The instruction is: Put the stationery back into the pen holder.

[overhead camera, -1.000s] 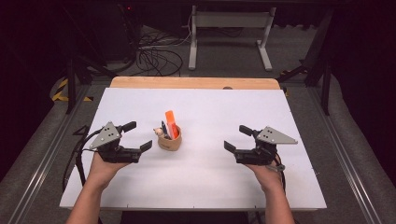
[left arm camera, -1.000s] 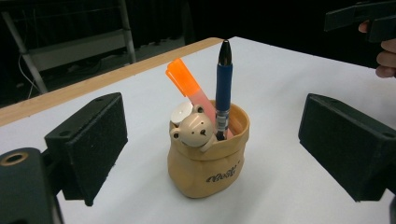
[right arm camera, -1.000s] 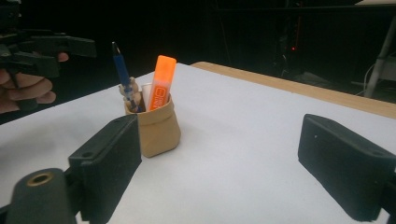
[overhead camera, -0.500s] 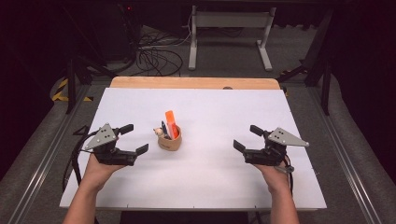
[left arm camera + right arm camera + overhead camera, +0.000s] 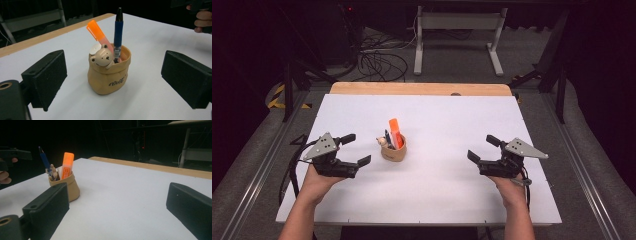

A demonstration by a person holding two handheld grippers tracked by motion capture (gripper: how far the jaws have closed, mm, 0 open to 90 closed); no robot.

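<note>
A tan pen holder [image 5: 393, 150] (orange highlighter [image 5: 395, 132] inside) stands between 2 open hand-held grippers.

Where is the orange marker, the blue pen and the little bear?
orange marker [image 5: 97, 32], left gripper view, on its orange cap.
blue pen [image 5: 118, 32], left gripper view, on its blue barrel.
little bear [image 5: 103, 57], left gripper view, on its face, at the pouch's rim.

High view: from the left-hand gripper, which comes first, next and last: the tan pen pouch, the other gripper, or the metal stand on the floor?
1. Tan pen pouch, just right of the left gripper.
2. Right gripper, across the table.
3. Metal stand, on the floor beyond the table's far edge.
</note>
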